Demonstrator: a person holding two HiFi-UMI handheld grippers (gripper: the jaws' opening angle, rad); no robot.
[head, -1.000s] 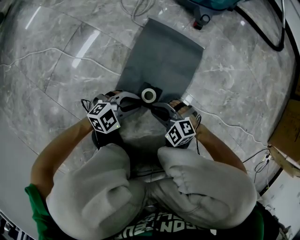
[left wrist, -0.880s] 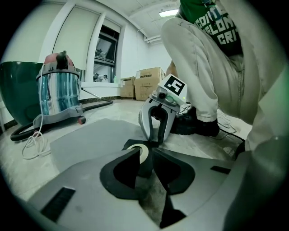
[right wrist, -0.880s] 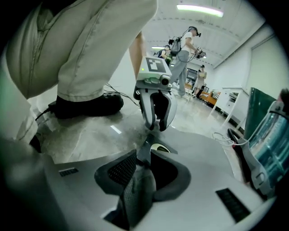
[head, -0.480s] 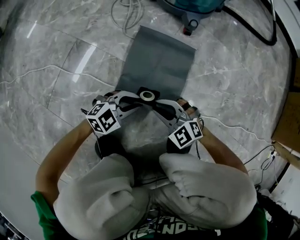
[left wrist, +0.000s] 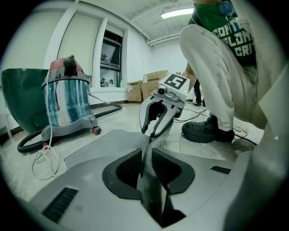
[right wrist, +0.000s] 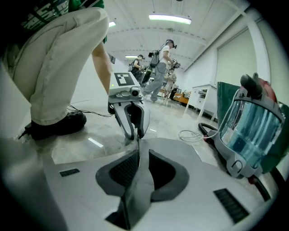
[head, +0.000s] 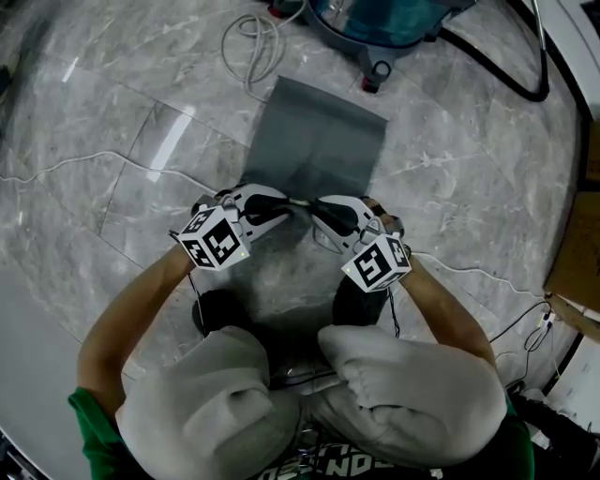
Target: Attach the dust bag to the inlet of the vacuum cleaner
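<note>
1. The dust bag's [head: 314, 131] stiff collar [head: 300, 202] lay flat a second ago, with its pale ring facing up. Now it is tipped onto its edge and shows only as a thin line in the head view, and the ring is out of sight.
2. The vacuum cleaner [head: 394, 23] has come further into the head view at the top. I judge that the bag is being raised and turned to present it to the inlet; mating has not yet begun.
3. The left gripper [head: 281, 202] has its jaws closed on the collar's left edge. The right gripper [head: 321, 204] has its jaws closed on the opposite edge. Each gripper view shows the card pinched edge-on, with the other gripper facing it across the collar.
4. The bag is between the person and the vacuum cleaner, well apart from it. The grey body lies flat on the floor [head: 112, 112], and the collar end is lifted.
5. The long axis runs from the collar away from the person toward the vacuum cleaner, leaning slightly right. The collar appears to stand near upright, but which way its opening faces cannot be told from here.
</note>
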